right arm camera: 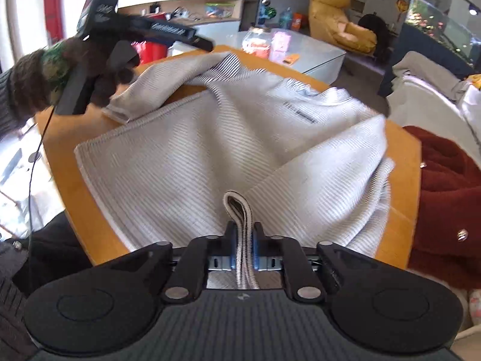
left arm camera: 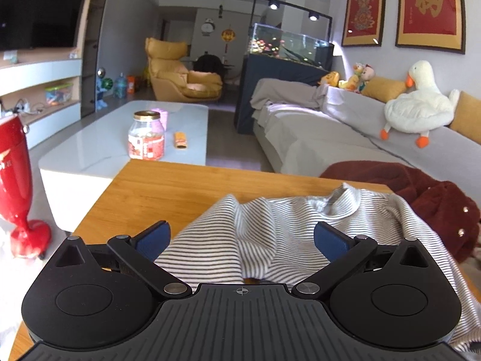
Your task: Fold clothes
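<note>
Right now your right gripper (right arm camera: 243, 242) is pinching a folded cuff of the grey-and-white striped knit top (right arm camera: 210, 156) — its blue-padded fingers (right arm camera: 231, 240) are pressed tight against the doubled fabric, which is standing up between them as a narrow loop. That striped top is lying spread and rumpled across the honey-coloured wooden table (right arm camera: 90, 219), one sleeve trailing toward the far left corner, the small dark label on the chest facing up.

Your left gripper (left arm camera: 242, 239) is hovering over the same top (left arm camera: 270, 234), jaws spread wide, blue pads (left arm camera: 153, 237) well apart and holding nothing; the striped cloth is lying beneath and between them, neckline pointing away from you. In the right wrist view you are holding that left gripper (right arm camera: 168, 31) above the table's far left corner, your hand in a fuzzy brown glove (right arm camera: 33, 87) gripping its handle.

Beside the table on the right, a dark red fleecy garment with pale round buttons (left arm camera: 433, 204) is sitting bunched up, just touching the striped top's edge. Beyond the wooden table (left arm camera: 168, 192), a white glossy coffee table (left arm camera: 99, 150) is carrying a clear glass jar with a gold lid (left arm camera: 146, 135). A red goblet-shaped stand (left arm camera: 15, 180) is standing on the floor at left, and a white plush goose (left arm camera: 418, 102) is resting on the grey sofa (left arm camera: 345, 114).
</note>
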{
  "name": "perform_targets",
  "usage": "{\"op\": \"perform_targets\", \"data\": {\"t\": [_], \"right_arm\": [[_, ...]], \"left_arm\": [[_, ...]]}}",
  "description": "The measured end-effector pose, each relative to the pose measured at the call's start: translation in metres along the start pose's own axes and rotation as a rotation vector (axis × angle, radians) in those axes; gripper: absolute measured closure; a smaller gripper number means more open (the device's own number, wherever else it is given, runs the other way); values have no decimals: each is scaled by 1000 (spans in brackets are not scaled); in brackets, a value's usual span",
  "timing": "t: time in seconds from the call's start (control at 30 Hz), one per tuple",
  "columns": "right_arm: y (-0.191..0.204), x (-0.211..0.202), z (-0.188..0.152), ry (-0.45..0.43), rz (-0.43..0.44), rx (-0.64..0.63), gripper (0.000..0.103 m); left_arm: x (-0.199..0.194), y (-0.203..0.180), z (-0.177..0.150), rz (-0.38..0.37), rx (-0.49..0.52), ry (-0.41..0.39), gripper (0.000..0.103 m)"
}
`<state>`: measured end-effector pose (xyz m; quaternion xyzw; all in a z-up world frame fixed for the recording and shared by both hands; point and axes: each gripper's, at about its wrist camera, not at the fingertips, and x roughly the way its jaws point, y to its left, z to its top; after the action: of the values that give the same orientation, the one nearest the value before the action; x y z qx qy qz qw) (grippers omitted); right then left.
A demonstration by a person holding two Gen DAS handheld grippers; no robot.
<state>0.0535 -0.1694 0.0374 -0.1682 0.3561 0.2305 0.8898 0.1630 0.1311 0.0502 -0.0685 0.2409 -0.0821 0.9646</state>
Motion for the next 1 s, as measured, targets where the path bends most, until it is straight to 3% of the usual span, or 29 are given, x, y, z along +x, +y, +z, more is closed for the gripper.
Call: {"op": "perform_targets", "data": {"t": [0.13,0.33,0.43,0.53,0.63,0.83,1.0], "right_arm": [[-74,-25,37,-104,-179,127,95],[-185,-63,92,-259,-448,317,95],[-230,-70,98,-296,-491,450,96],[-248,-65,101,-324,-440,553,96],[-233,-48,120,-344,-337,545,96],[-170,9,184,-349,-105,434,96],[-119,73,218,-293,6,375,96]], "left_arm": [[-9,-4,-1,-78,-49,53,0],[-22,-9,-12,-103,8,77,0],[-25,-8,-15,-97,48,79,0],[-26,-2,-17,-91,52,91,0],[-26,7,-19,-76,25,104,0],[-30,28,-27,-58,-35,132,0],[-43,39,-29,-24,-21,134,0]]}}
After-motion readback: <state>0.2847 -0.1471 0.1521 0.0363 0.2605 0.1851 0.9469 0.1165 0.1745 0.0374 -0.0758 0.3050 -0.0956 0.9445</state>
